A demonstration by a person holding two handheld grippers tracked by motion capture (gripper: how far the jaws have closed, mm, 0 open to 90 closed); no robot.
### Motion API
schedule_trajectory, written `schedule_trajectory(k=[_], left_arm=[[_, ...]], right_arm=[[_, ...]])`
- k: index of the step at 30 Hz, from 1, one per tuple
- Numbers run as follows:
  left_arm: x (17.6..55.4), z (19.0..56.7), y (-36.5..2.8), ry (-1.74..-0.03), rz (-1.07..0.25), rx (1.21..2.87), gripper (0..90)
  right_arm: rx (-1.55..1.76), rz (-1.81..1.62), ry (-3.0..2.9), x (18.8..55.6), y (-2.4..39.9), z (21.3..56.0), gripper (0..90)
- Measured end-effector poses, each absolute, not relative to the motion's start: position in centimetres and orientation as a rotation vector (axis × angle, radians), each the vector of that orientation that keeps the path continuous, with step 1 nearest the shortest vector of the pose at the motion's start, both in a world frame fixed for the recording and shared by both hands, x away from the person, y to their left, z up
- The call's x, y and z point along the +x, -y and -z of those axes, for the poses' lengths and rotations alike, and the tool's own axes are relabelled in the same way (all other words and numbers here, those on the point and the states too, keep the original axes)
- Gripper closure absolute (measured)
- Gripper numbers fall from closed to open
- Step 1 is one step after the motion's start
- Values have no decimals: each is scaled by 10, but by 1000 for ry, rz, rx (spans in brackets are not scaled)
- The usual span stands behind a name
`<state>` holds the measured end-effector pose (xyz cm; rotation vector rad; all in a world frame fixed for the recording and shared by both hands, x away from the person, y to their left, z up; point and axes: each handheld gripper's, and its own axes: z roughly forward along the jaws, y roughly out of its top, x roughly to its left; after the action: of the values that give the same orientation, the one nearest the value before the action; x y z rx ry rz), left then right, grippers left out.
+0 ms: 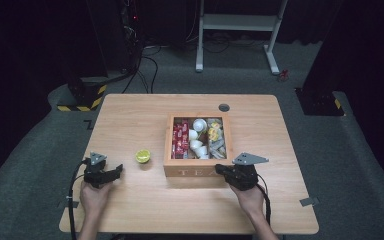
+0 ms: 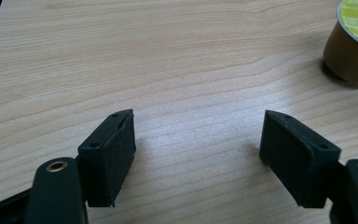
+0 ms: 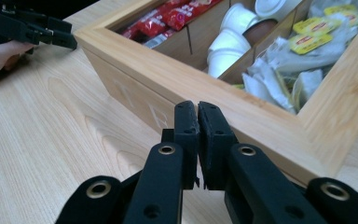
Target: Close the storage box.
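Note:
A wooden tea box [image 1: 196,173] stands mid-table, divided into compartments with red sachets [image 1: 181,136], white cups [image 1: 197,136] and yellow-tagged tea bags [image 1: 215,134]. My right gripper [image 1: 218,169] rests at the box's front right corner; in the right gripper view its pads [image 3: 198,116] sit almost together with nothing between them, just short of the box's front rim [image 3: 205,88]. A brown capsule with a yellow-green lid [image 1: 142,156] stands left of the box. My left gripper [image 1: 119,169] lies open on the table, the capsule [image 2: 354,44] ahead and to the right of its empty jaws [image 2: 198,126].
A grey round grommet [image 1: 224,107] sits in the table behind the box. The left hand and its gripper [image 3: 51,28] lie far off across bare wood. A white metal stand [image 1: 240,22] and black equipment stand on the floor beyond the table.

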<state>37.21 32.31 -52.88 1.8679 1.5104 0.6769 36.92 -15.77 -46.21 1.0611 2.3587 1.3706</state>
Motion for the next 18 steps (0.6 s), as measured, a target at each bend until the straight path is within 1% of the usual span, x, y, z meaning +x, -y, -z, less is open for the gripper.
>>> schedule_trajectory(k=[4, 5, 7, 10, 18], left_arm=[[372, 529, -323, -1510, -677, 1868, 269], [372, 529, -323, -1510, -677, 1868, 269], [372, 529, -323, -1510, -678, 1868, 270], [372, 529, -323, -1510, -677, 1868, 270], [372, 529, -323, -1510, -677, 1868, 270]], right_arm=[[1055, -1380, -2344, 369, 160, 458, 834], [1050, -1378, -2356, 370, 159, 454, 795], [1027, -1377, -2358, 370, 157, 452, 756], [1007, -1375, -2344, 370, 155, 447, 729], [1008, -1379, -2305, 372, 158, 440, 710]])
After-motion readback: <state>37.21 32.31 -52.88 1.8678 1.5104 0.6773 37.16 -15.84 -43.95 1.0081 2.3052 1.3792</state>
